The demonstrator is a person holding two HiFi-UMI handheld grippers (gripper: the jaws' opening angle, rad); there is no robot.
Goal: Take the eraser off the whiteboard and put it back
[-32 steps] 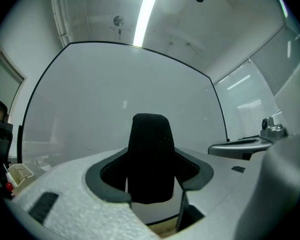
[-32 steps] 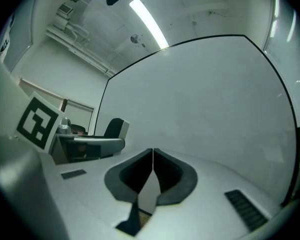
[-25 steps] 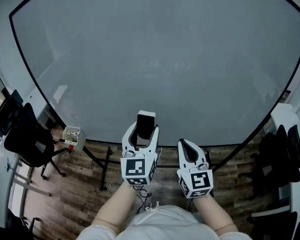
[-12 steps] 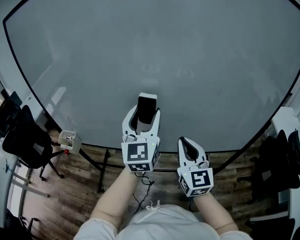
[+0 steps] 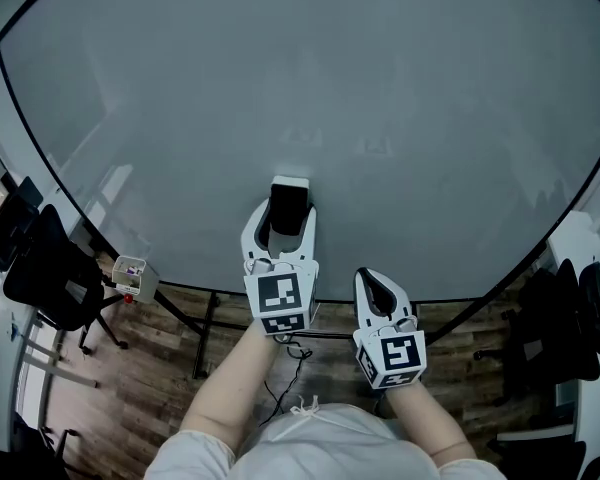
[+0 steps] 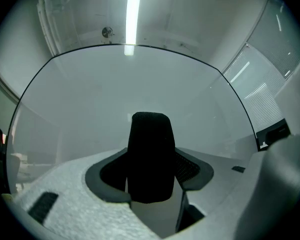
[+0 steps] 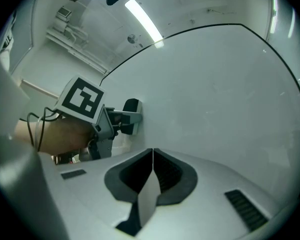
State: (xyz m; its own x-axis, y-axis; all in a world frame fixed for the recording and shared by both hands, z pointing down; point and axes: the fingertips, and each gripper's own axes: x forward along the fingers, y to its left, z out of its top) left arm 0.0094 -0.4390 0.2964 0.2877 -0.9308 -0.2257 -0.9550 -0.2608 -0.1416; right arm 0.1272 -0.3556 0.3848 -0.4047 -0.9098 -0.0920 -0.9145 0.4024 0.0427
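The whiteboard [image 5: 330, 98] fills most of the head view. My left gripper [image 5: 288, 216] is shut on the eraser [image 5: 289, 206], a black block with a white edge, and holds it against the lower middle of the board. In the left gripper view the eraser [image 6: 150, 159] stands dark between the jaws with the whiteboard [image 6: 115, 94] right behind it. My right gripper [image 5: 373, 284] hangs lower and to the right, jaws shut and empty. The right gripper view shows its closed jaws [image 7: 152, 171], the left gripper [image 7: 126, 118] and the eraser [image 7: 132, 106] at the whiteboard [image 7: 225, 94].
The board's stand legs [image 5: 205, 338] rest on a wooden floor [image 5: 150, 388]. A black office chair [image 5: 45, 278] and a small white box [image 5: 130, 271] are at the left. Another dark chair [image 5: 570, 318] and a white desk edge [image 5: 580, 238] are at the right.
My left gripper has carried the eraser up and forward to the board. The right gripper has shifted only slightly.
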